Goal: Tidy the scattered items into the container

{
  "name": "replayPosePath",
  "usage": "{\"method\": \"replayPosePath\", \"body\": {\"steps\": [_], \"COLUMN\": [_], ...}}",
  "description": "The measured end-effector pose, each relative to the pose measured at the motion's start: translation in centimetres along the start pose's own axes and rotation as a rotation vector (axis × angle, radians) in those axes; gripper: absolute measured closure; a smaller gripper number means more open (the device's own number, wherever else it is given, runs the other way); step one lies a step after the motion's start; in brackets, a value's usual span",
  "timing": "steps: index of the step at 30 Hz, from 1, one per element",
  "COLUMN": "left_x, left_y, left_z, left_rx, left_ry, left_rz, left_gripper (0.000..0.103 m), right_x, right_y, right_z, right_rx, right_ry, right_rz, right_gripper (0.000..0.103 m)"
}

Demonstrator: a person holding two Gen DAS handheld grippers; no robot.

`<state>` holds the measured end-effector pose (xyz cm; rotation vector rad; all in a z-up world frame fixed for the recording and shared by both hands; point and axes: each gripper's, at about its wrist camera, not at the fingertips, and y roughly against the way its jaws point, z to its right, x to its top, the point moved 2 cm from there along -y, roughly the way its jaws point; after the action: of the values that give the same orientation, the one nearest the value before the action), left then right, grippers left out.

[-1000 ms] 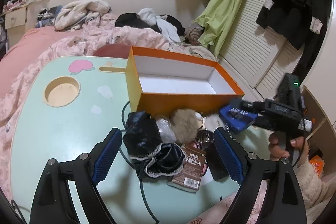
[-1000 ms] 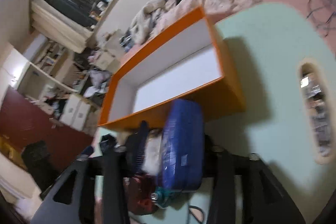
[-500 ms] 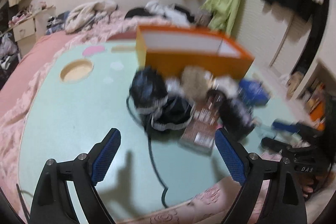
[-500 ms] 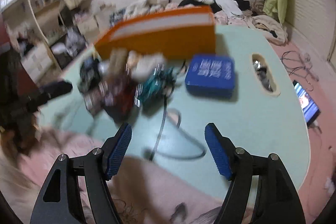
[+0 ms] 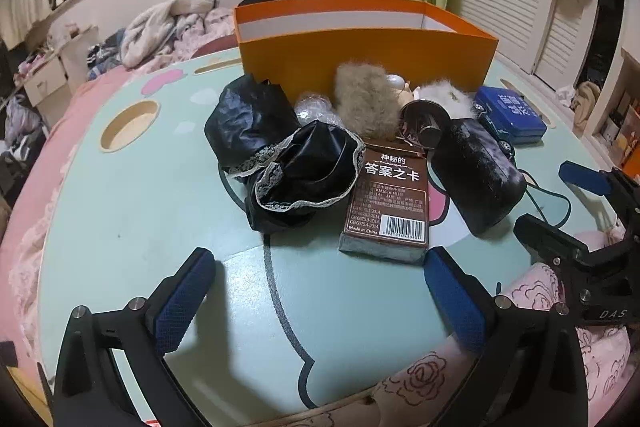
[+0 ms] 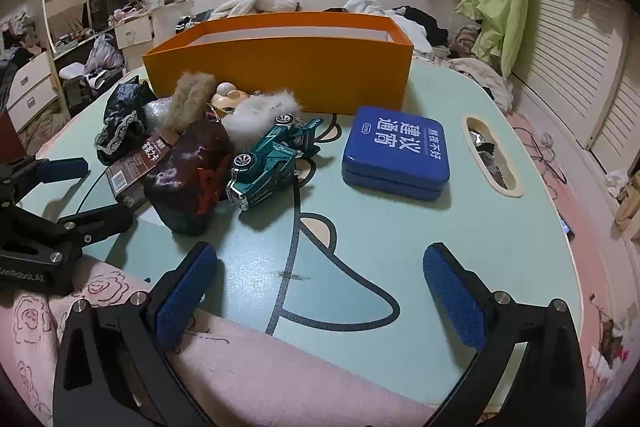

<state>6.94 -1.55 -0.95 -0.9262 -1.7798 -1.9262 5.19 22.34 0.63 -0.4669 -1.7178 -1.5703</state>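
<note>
1. Surface (image 5: 120, 211): pale green, rounded, cartoon outline printed on it. Orange container (image 5: 360, 55) stands at the far side, open top, white inside; nothing visible in it from either view.
2. Scattered pile lies just in front of the container's near wall. Left to right in the left wrist view: black lace-trimmed fabric (image 5: 296, 171), crumpled and glossy; tan fur puff (image 5: 366, 99) behind it; brown card box (image 5: 390, 203) lying flat with its barcode end nearest the camera; dark pouch (image 5: 478, 171); blue tin (image 5: 510, 113) at the right end.
3. Right wrist view adds a green toy car (image 6: 268, 163), on its wheels, touching the pouch and a white fur puff (image 6: 260, 111). The blue tin sits apart from the pile, white characters on its lid.
4. Left gripper (image 5: 316, 301): jaws opening, wide apart, nothing between them. Card box lies just beyond the right pad; fabric further ahead.
5. Right gripper (image 6: 320, 293): jaws opening, wide, only bare surface between them. Tin and car lie ahead, well clear of the pads.
</note>
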Motion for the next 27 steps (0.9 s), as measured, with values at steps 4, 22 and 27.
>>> {"method": "replayPosePath", "body": {"steps": [4,22,27], "left_x": [-0.2,0.19,0.15], "left_y": [0.0,-0.27,-0.12], "left_z": [-0.02,0.29,0.39], "left_rx": [-0.001,-0.02,-0.017], "left_ry": [-0.003,-0.027,-0.023], "left_rz": [-0.004,0.009,0.024], "left_gripper": [0.0,0.0,0.0], "right_x": [0.06,-0.01,-0.08], "right_y": [0.05,-0.21,-0.11], "right_z": [-0.5,-1.03,-1.21], "right_rx": [0.006,0.019,0.022], "right_ry": [0.002,0.02,0.018], "right_rz": [-0.007,0.003,0.011], "right_gripper": [0.0,0.0,0.0]}}
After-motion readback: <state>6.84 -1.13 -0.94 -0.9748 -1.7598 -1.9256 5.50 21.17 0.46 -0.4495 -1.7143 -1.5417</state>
